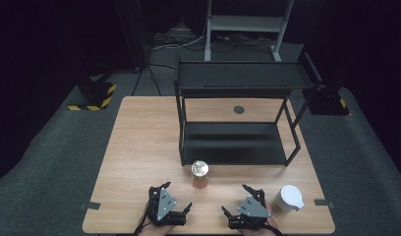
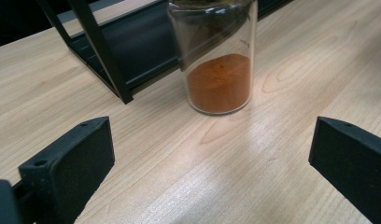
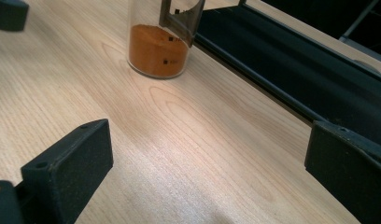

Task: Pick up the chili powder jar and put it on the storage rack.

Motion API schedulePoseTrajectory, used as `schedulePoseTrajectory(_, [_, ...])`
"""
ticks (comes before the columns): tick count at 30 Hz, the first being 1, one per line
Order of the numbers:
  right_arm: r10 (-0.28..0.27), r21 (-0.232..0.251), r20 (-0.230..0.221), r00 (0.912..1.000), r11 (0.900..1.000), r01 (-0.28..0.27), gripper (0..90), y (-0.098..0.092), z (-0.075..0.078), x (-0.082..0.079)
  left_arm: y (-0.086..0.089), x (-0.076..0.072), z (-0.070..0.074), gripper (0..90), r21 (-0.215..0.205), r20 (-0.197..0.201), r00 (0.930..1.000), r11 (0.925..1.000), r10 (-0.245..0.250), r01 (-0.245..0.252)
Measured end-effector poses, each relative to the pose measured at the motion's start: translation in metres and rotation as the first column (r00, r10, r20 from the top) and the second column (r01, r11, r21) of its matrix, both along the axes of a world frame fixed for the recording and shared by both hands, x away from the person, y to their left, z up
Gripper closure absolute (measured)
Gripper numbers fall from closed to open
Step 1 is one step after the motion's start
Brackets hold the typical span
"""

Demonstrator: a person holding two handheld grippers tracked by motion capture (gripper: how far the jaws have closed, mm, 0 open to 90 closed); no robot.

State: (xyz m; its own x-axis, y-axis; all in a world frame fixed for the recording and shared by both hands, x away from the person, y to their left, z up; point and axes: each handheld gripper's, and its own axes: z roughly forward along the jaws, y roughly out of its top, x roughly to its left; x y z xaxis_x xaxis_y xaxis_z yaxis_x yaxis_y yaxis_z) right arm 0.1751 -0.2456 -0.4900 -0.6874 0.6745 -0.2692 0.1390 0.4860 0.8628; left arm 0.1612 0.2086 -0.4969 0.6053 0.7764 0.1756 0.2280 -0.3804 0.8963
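Both jaws stand apart, empty: left gripper (image 1: 165,206), right gripper (image 1: 248,212). Glass jar of orange powder (image 1: 200,174) stands between them, just near the black shelf rack (image 1: 238,78). Risk: a hurried one-sided nudge could topple it.

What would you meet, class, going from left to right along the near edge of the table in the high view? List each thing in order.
Left gripper → glass jar of orange powder → right gripper → white container.
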Motion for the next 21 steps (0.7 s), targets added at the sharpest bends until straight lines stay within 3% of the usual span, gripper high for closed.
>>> schedulePoseTrajectory(2, [0.009, 0.021, -0.010, 0.9999, 1.000, -0.008, 0.0, -0.004, 0.000, 0.002, 0.000, 0.000, 0.000, 0.4, -0.008, -0.004, 1.0000, 0.9999, 0.008, -0.008])
schedulePoseTrajectory(12, [0.031, 0.039, -0.039, 0.9988, 0.999, -0.029, 0.0, -0.009, 0.002, 0.008, 0.002, -0.001, -0.002, 0.4, -0.018, 0.003, 1.0000, 0.9998, 0.007, -0.007])
schedulePoseTrajectory(21, [0.027, 0.059, -0.036, 0.9990, 0.998, -0.024, 0.0, -0.012, 0.000, 0.008, -0.002, -0.003, -0.001, 0.4, 0.006, 0.008, 0.9999, 0.9999, 0.011, -0.011])
